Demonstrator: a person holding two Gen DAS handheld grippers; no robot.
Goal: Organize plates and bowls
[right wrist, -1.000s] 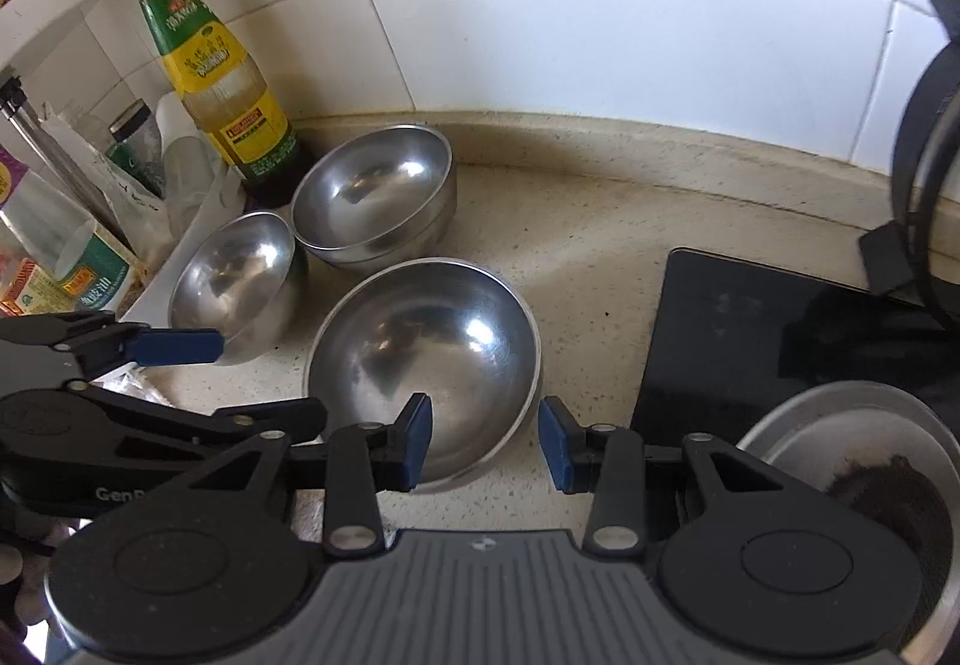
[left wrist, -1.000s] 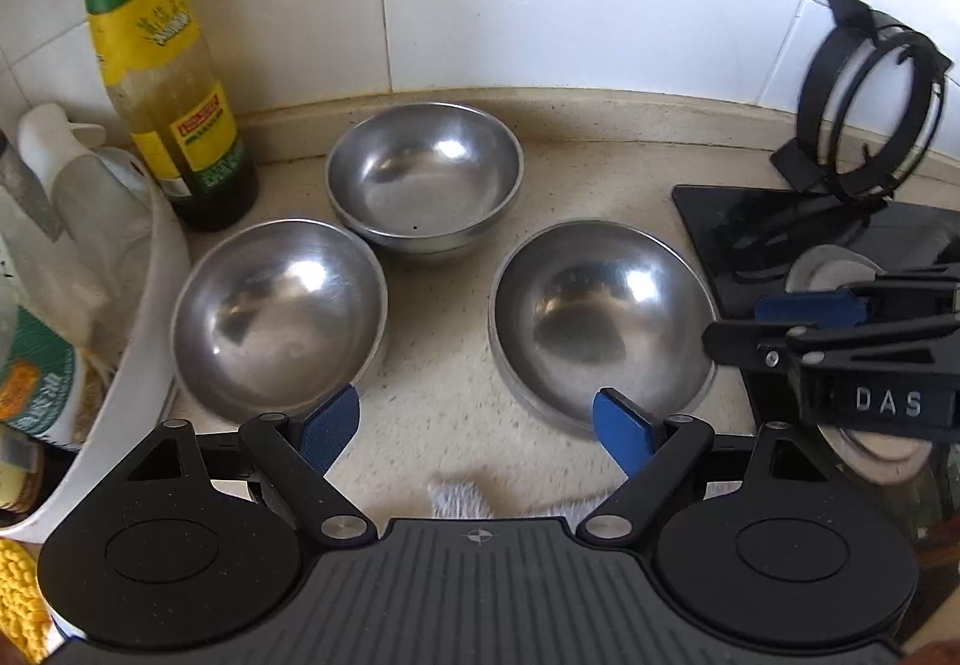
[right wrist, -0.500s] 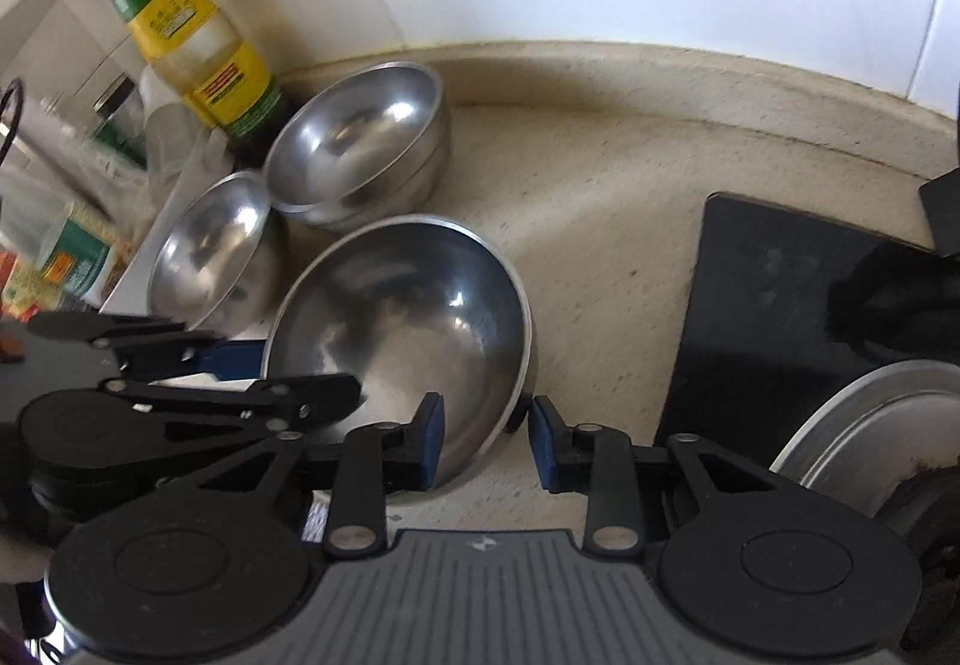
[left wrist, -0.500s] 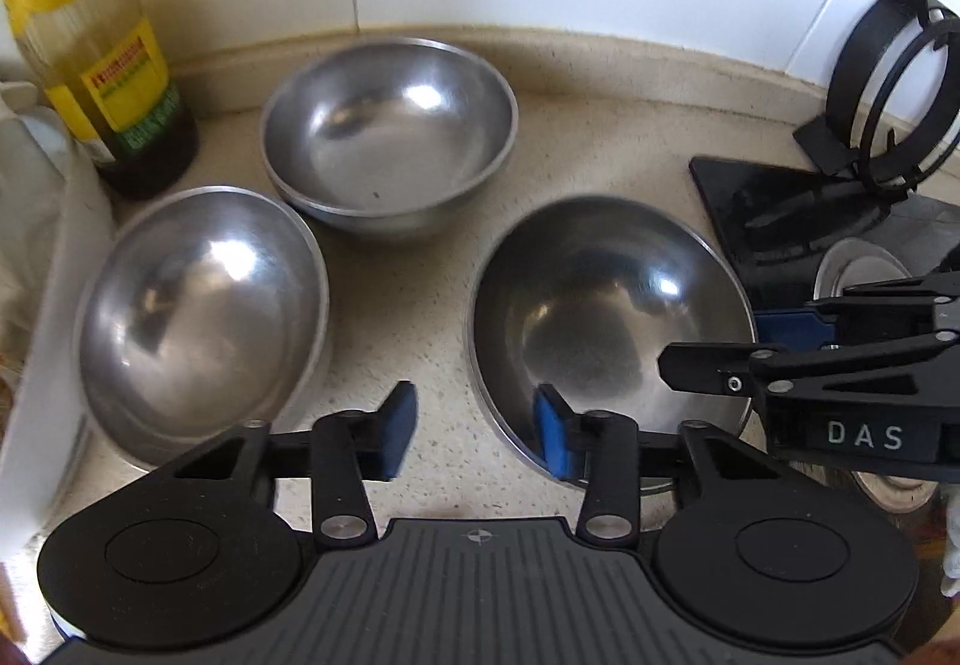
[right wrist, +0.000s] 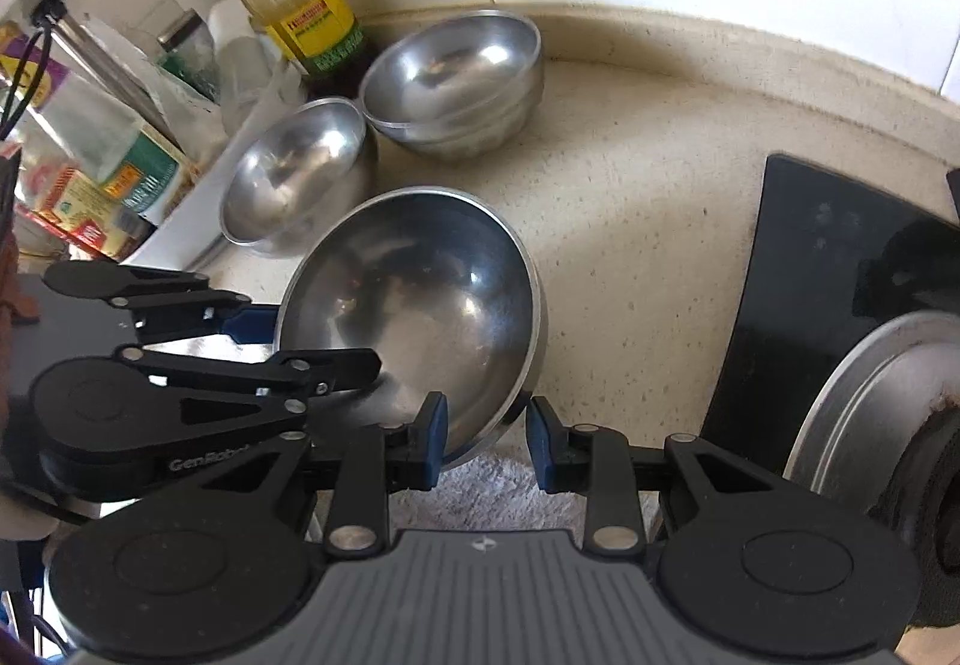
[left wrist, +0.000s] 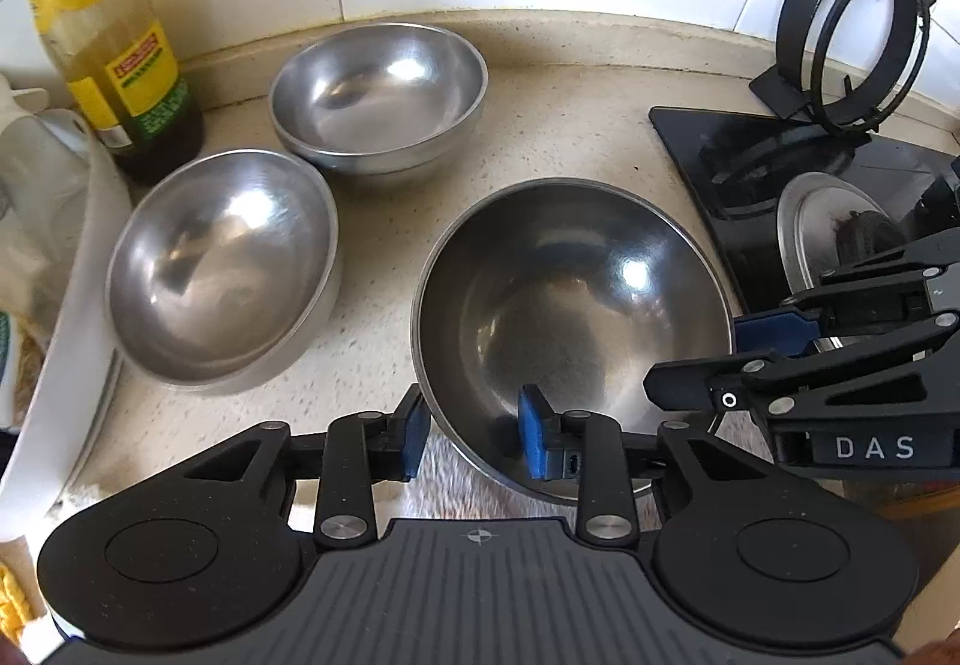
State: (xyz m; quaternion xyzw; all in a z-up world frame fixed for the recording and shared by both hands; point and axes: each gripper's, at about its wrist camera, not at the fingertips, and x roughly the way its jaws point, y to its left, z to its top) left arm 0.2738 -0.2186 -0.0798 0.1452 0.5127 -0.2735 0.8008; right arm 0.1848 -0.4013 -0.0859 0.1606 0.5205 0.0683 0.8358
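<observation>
A large steel bowl sits tilted at the counter's front; it also shows in the right wrist view. My left gripper straddles its near left rim, one pad outside and one inside, with a gap still showing. My right gripper straddles its near right rim the same way. A smaller steel bowl lies to the left. A stack of steel bowls stands behind, near the wall.
A sauce bottle stands at the back left beside a white rack. A black cooktop with a round steel burner plate lies to the right, a black ring stand behind it. A white cloth lies under the big bowl's near rim.
Both grippers moved in onto the large bowl's near rim and narrowed around it. The bowl's near edge now sits tilted up between the pads.
</observation>
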